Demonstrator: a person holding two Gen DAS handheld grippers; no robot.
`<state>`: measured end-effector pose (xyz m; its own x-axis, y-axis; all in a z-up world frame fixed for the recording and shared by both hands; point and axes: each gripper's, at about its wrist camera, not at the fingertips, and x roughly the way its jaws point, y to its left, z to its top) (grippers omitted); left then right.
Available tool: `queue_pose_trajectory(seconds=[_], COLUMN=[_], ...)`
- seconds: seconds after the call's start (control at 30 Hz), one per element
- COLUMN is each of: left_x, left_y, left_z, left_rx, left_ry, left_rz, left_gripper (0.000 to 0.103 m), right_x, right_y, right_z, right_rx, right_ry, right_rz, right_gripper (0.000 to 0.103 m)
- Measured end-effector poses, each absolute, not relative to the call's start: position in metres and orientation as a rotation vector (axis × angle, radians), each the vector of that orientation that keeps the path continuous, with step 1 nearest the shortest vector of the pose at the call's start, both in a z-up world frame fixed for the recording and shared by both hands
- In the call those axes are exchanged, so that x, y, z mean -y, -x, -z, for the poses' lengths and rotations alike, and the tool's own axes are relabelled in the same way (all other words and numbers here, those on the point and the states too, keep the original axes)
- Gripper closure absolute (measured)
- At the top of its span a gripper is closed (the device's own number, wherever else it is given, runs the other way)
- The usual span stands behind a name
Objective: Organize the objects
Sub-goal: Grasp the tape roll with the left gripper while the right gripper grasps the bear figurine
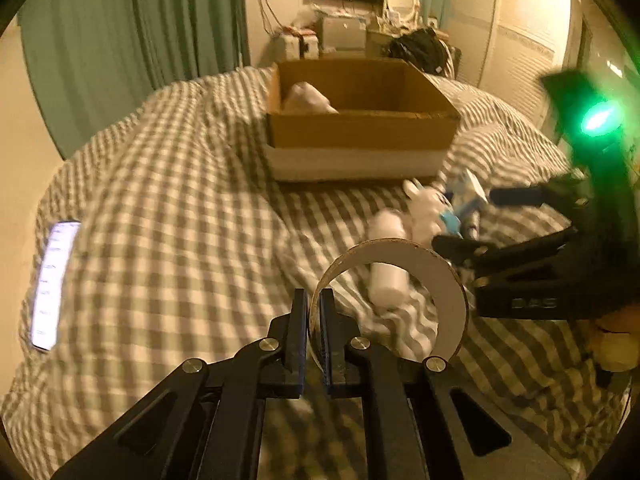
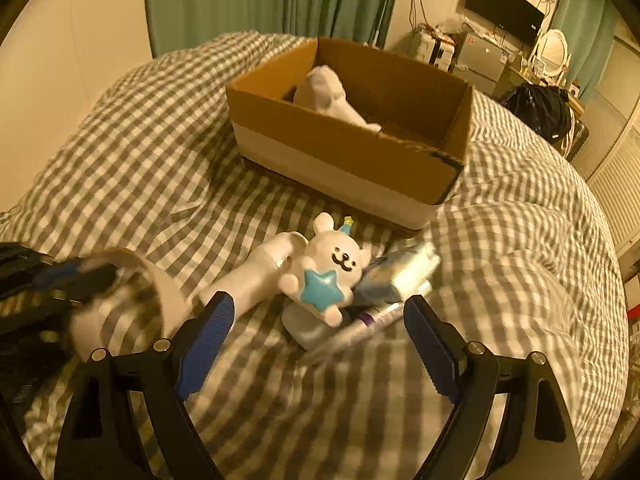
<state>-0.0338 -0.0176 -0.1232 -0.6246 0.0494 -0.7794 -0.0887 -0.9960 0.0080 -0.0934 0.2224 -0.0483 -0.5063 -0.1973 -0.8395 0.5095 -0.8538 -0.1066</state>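
Note:
My left gripper (image 1: 315, 300) is shut on the wall of a cardboard tape ring (image 1: 440, 280), held above the checked bedspread; the ring also shows blurred in the right wrist view (image 2: 160, 280). My right gripper (image 2: 318, 320) is open, its fingers either side of a white bunny figure with a blue star (image 2: 328, 268). Beside the bunny lie a white bottle (image 2: 248, 276), a small blue-and-white pack (image 2: 404, 272) and a purple-labelled tube (image 2: 368, 320). The open cardboard box (image 2: 340, 148) stands beyond them with a white item (image 2: 332, 96) inside. The right gripper appears at the right edge of the left wrist view (image 1: 480, 220).
A lit phone (image 1: 52, 284) lies on the bed at the far left. Green curtains (image 1: 132, 32) hang behind the bed. A cluttered desk (image 1: 348, 32) with a monitor and a black bag (image 1: 420, 48) stands beyond the bed's far end.

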Motion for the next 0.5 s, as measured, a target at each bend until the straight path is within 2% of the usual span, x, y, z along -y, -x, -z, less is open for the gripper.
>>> queue_pose_trajectory(seconds=[0.1,0.23,0.33,0.5], left_x=[0.029,0.04,0.04,0.039], left_y=[0.042,0.047,0.049,0.047], left_z=[0.122,0.123,0.126,0.13], left_rx=[-0.078,-0.058,-0.047,-0.037], left_ry=[1.323,1.334,1.347,1.371], left_rz=[-2.803,-2.816,-2.813,-2.8], left_gripper=[0.097,0.097,0.097,0.097], right_x=[-0.215,-0.21,-0.205,-0.203], right_y=[0.109,0.124,0.13,0.131], right_z=[0.062,0.078,0.087,0.091], right_rx=[-0.469,-0.448,-0.466,-0.482], right_ry=[-1.318,-1.389,-1.424,-1.431], right_rz=[2.359,2.33,2.326,2.325], right_gripper=[0.016,0.036,0.047,0.049])
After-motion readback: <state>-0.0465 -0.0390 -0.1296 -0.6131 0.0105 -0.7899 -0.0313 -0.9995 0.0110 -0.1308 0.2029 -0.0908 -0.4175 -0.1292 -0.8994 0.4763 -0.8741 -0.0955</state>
